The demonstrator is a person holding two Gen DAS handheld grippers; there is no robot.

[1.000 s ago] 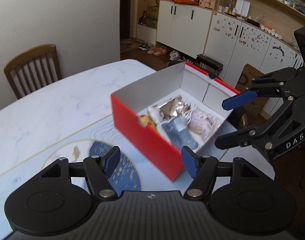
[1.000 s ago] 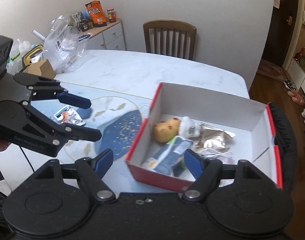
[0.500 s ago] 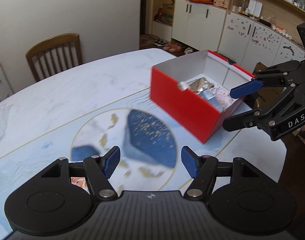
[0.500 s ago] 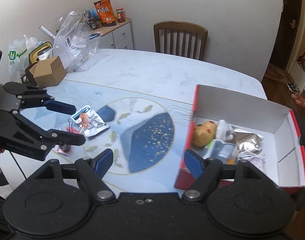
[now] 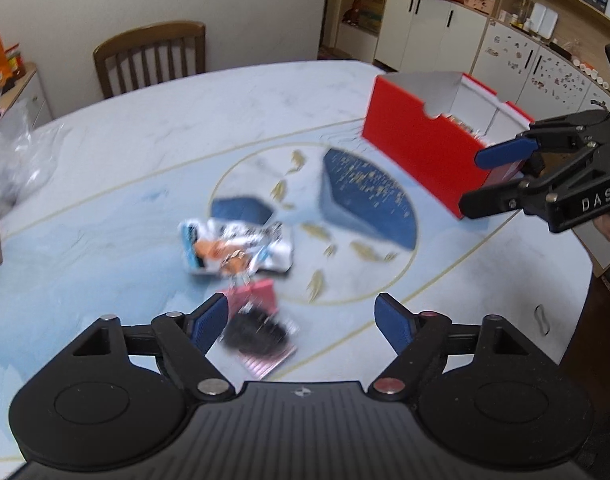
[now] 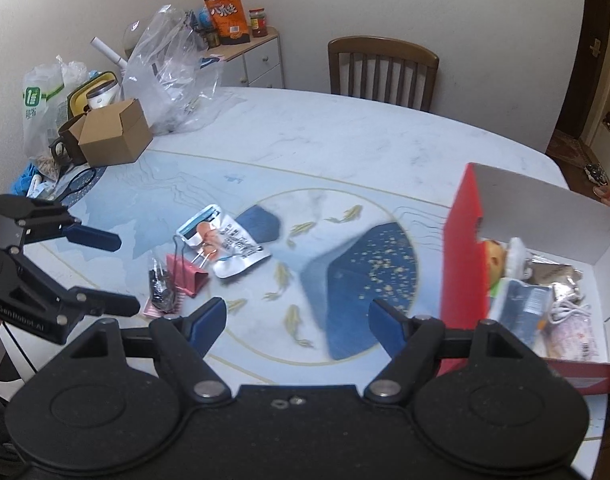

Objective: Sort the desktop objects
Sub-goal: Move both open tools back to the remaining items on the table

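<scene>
Left wrist view is showing the remaining loose items lying together near the middle of the table (image 5: pixel 117 128): a glossy white snack packet (image 5: pixel 235 248), a pink binder clip (image 5: pixel 253 292) just beside it, and a small clear packet with something dark inside (image 5: pixel 257 334), which is sitting nearest the left gripper (image 5: pixel 301 322). That gripper's jaws are opening with nothing between them, and it is angling down over the dark packet, probably lining up for the next pick. Blur is smearing the finer detail there. From the right wrist view the snack packet (image 6: pixel 225 246) is looking crinkled and foil-like, the binder clip (image 6: pixel 187 274) folded metal with wire handles resting on the packet's edge. The right gripper (image 6: pixel 297 326) is hanging spread wide and empty above the printed blue-and-gold mat (image 6: pixel 357 272). The red cardboard box (image 6: pixel 463 276), white inside, is standing at the table's right side, already holding a round toy, foil wrappers and a coiled cable, so it seems to be serving as the collecting bin.
</scene>
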